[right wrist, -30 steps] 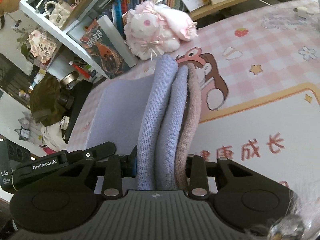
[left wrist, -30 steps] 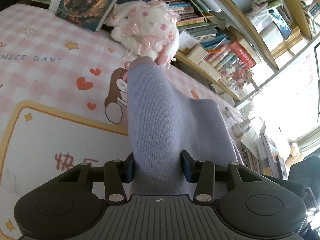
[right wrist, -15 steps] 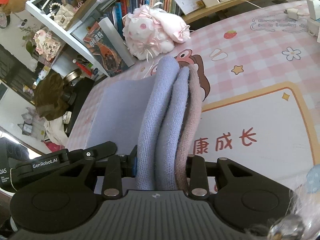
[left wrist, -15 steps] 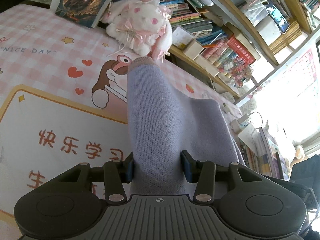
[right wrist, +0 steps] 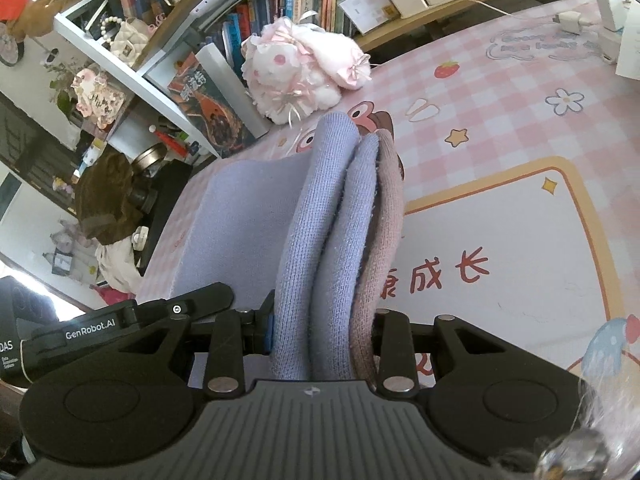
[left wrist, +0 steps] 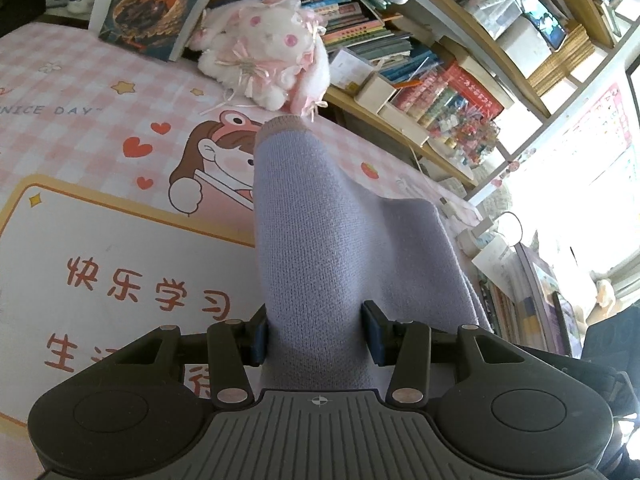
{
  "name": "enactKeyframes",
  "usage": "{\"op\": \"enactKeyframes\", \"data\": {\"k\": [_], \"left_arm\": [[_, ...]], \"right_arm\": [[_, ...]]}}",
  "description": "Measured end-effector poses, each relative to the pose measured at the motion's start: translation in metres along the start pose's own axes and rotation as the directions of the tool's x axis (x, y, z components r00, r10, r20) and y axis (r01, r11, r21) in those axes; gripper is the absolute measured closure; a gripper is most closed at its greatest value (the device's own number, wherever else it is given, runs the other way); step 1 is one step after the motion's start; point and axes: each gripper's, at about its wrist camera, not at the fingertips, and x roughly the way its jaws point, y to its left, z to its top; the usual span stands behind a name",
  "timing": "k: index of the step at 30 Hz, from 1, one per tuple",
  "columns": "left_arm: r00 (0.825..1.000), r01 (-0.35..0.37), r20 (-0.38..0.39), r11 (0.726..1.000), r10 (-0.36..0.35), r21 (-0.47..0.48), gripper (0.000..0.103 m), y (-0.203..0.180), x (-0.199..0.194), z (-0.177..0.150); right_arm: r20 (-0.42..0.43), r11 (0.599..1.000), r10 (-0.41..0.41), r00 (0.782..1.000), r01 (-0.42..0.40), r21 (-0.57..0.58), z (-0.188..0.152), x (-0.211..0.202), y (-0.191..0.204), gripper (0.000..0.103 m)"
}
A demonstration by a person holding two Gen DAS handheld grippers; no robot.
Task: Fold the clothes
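Note:
A lavender knit sweater [left wrist: 320, 248] with a beige-pink trim is held up between both grippers above a pink checked desk mat [left wrist: 80, 92]. My left gripper [left wrist: 316, 338] is shut on a thick fold of it; the fabric stretches off to the right. My right gripper [right wrist: 324, 340] is shut on several bunched layers of the sweater [right wrist: 320, 240], lavender folds with the beige-pink edge on the right; the fabric spreads left toward the other gripper's body [right wrist: 100, 328].
A pink and white plush toy [left wrist: 264, 60] sits at the mat's far edge, also in the right wrist view [right wrist: 296, 68]. Bookshelves [left wrist: 400, 40] packed with books stand behind. Chargers and a cable [right wrist: 600, 12] lie at the far right of the mat.
Both grippers have drawn back toward the near side with the sweater held; more of the mat's printed white panel shows. Grips are unchanged.

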Motion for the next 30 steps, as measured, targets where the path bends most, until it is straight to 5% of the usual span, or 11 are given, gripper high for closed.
{"op": "enactKeyframes", "data": {"k": [30], "left_arm": [[0.989,0.138,-0.053,0.989,-0.135,0.050,0.058,0.134,-0.052,0.059]], "right_arm": [[0.098,0.992,-0.126,0.987,0.125,0.012,-0.041,0.076,0.130,0.073]]}}
